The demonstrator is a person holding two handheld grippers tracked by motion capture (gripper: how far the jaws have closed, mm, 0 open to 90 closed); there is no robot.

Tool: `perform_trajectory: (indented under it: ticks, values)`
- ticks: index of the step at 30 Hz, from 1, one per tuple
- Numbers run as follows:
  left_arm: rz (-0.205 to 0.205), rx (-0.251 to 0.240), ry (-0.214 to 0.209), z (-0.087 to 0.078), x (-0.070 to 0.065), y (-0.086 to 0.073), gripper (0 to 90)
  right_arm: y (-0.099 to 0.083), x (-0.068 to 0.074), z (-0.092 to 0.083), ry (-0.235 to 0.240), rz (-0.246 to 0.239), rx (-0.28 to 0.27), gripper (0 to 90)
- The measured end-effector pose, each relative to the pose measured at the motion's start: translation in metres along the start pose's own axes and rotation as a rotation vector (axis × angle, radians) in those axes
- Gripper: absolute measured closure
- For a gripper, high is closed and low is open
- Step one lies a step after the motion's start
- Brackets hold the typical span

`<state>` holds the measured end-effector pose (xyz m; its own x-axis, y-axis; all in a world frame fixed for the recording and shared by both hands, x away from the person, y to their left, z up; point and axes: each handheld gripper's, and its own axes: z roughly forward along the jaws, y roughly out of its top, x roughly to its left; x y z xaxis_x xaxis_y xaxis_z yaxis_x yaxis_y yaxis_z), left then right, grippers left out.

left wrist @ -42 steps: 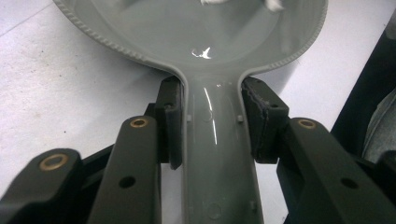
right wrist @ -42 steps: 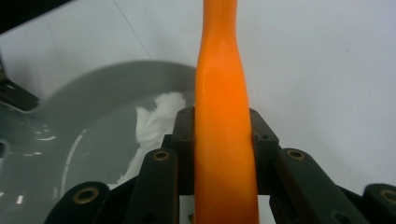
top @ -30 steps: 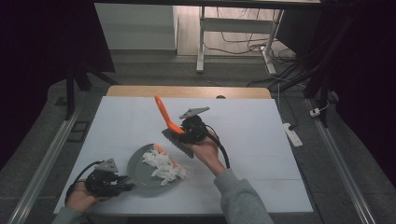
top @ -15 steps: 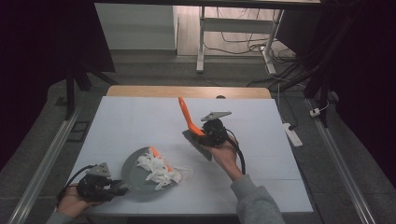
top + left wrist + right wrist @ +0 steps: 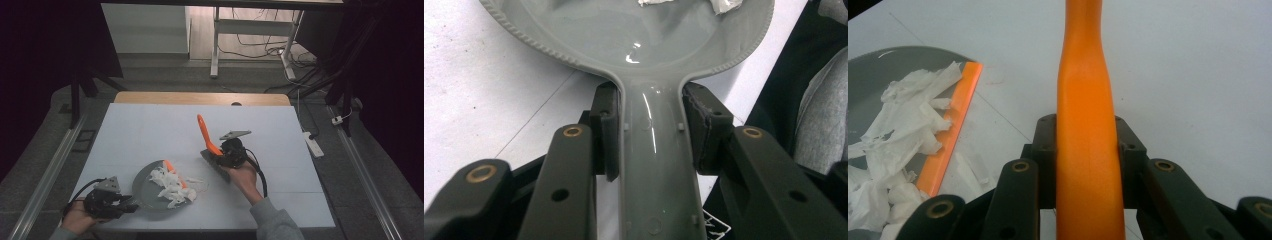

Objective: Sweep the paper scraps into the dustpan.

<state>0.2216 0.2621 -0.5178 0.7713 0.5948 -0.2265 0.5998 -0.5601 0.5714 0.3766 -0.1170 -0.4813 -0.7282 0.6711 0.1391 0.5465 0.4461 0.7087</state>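
Paper scraps [image 5: 172, 186] are heaped in the grey dustpan [image 5: 145, 187] at the near left of the white surface [image 5: 150, 130], its handle clamped by the left claw [image 5: 131, 207]. The orange-handled brush [image 5: 204, 134], gripped by the right claw [image 5: 220, 156], is held off to the right. Sweeping looks nearly finished; a few stray bits beside the orange lip would next need brushing in.

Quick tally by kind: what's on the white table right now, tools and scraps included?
Grey dustpan, handle clamped in the left claw: 1
Brush with an orange handle, clamped in the right claw: 1
Pile of torn white paper scraps on the dustpan and at its orange lip: 1
Total: 3 kinds of thing, 1 of each; single scraps are too small to count.
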Motion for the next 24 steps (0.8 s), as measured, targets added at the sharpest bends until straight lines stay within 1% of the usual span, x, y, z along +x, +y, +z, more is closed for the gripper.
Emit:
perform_trajectory:
  ticks: [7, 14, 24]
  values:
    - [0.0, 0.0, 0.002, 0.002, -0.001, 0.003, 62.1, 0.0, 0.011, 0.011, 0.014, -0.015, 0.026, 70.4]
    - [0.011, 0.008, 0.001, 0.006, -0.004, 0.008, 62.0, 0.003, 0.026, 0.021, 0.035, -0.045, 0.043, 70.5]
    - [0.004, 0.005, 0.005, 0.01, -0.007, 0.012, 62.0, 0.006, 0.045, 0.031, 0.068, -0.07, 0.05, 70.5]
